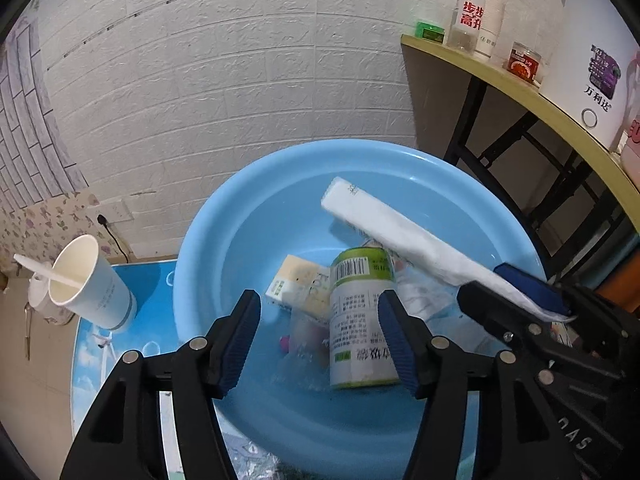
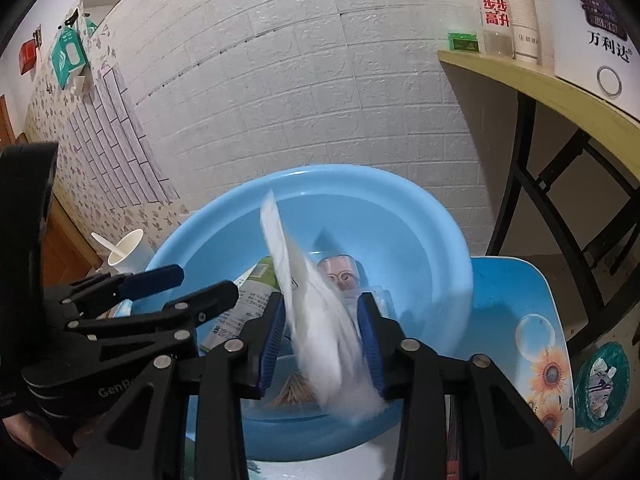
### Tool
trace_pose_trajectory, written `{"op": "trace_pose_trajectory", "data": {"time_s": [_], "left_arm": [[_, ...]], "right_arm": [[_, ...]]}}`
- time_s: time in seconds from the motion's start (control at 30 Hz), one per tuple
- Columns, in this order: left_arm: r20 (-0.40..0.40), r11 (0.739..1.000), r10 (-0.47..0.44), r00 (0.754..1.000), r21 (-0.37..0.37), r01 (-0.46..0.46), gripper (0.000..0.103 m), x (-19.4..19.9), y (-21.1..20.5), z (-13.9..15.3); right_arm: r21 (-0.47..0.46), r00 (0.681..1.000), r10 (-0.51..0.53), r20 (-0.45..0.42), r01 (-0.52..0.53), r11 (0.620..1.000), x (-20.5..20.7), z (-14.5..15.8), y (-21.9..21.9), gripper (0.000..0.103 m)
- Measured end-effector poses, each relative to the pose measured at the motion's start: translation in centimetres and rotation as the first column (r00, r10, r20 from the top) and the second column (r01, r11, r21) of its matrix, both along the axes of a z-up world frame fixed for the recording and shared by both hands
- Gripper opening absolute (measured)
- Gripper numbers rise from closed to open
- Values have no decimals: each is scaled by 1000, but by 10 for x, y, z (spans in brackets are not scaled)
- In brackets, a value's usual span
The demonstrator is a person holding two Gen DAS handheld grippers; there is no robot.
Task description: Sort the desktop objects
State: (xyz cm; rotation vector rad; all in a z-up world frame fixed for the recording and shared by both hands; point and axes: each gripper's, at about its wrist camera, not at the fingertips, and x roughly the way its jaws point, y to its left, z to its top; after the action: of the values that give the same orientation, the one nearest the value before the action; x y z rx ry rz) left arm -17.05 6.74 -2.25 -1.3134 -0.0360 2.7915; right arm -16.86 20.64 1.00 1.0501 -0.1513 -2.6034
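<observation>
A light blue basin (image 1: 224,240) stands on a blue printed table. In it lie a green-and-white can (image 1: 360,320), a cream box (image 1: 298,286) and clear plastic packs. My left gripper (image 1: 320,340) is open over the basin's near side, the can against its right finger. My right gripper (image 2: 322,340) has a white packet (image 2: 312,312) between its jaws, sticking up over the basin (image 2: 420,232); its fingers look parted around it. From the left wrist view, the packet (image 1: 400,232) slants across the basin, pinched at its end by the right gripper (image 1: 532,300).
A paper cup (image 1: 90,284) with a white spoon stands left of the basin. A yellow-edged shelf (image 1: 520,84) at right holds a bottle, cups, a jar and a white kettle. A white brick wall is behind. Toothpicks (image 2: 292,394) lie in the basin.
</observation>
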Motion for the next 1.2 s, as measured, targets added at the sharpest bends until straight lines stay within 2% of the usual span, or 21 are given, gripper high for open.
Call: {"op": "trace_pose_trajectory", "data": {"time_s": [0.13,0.17,0.27,0.43,0.73,1.03,1.2], "left_arm": [[0,1000,22,1000,17,-22,64,8,-9,4],[-1,1000,27,1000,16,-26,65,10,-10,5],[-6,1000,23,1000,19,-23,70,15,-8,10],[11,998,57,998,-15,-57,87,27,-9,17],[-12,996,79,997,30,-79,96,54,-20,39],[40,998,68,997,13,-69,99,77,-16,43],[64,995,89,994,28,-91,99,85,-18,47]], "right_arm": [[0,999,-44,-25,44,999,4,8,6,77],[-13,998,-54,-29,53,998,5,10,9,80],[-32,997,-70,-23,70,997,8,14,13,81],[-7,995,-97,1,97,995,18,15,16,81],[26,990,-137,40,136,990,38,27,27,81],[59,981,-165,102,159,985,60,37,33,81],[75,984,-151,97,144,987,72,45,30,81]]}}
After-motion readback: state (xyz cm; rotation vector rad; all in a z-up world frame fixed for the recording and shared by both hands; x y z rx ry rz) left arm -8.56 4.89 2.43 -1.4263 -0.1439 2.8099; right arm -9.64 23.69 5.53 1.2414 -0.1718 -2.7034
